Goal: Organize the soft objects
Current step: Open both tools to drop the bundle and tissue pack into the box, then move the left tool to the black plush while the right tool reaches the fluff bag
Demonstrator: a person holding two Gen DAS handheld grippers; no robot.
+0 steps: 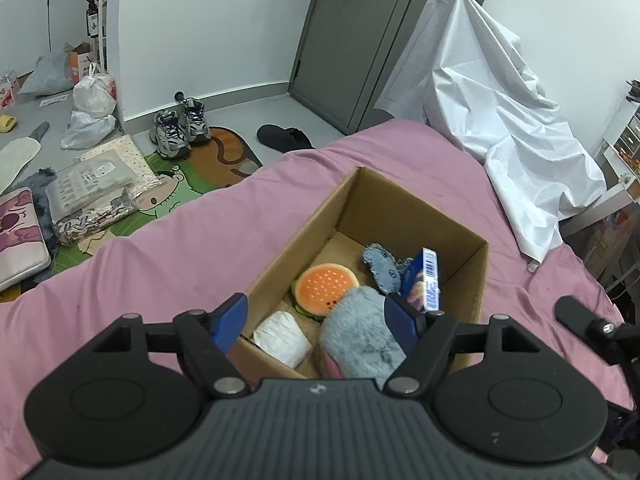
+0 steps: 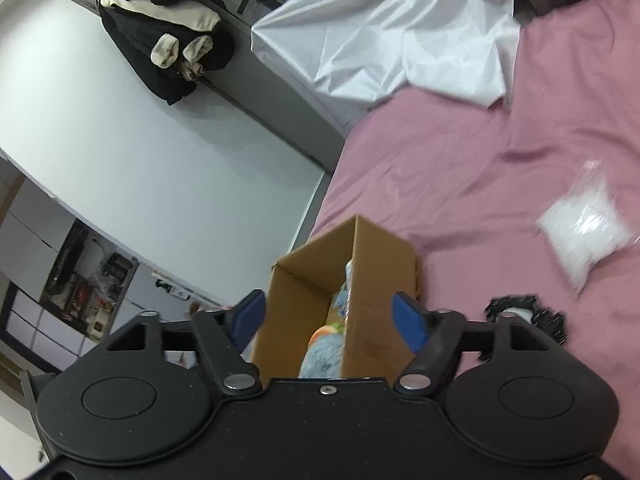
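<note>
bed sheet [image 1: 192,240]: pink, covers the bed
white sheet [image 1: 492,92]: draped over something tall at the bed's far corner
sneakers [image 1: 180,128]: grey pair on the floor near the wall, at the edge of a brown mat [image 1: 228,152]
black slipper [image 1: 284,138]: on the floor beside the mat
plastic bags [image 1: 92,108]: white, on the floor to the left
grey door [image 1: 360,36]: shut, behind the slipper
dark clothes [image 2: 160,36]: hanging against the wall

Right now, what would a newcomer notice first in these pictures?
An open cardboard box stands on the pink bedsheet, holding a plush hamburger, a fluffy blue-grey plush and a white roll. A clear bag of white filling lies apart on the sheet.
</note>
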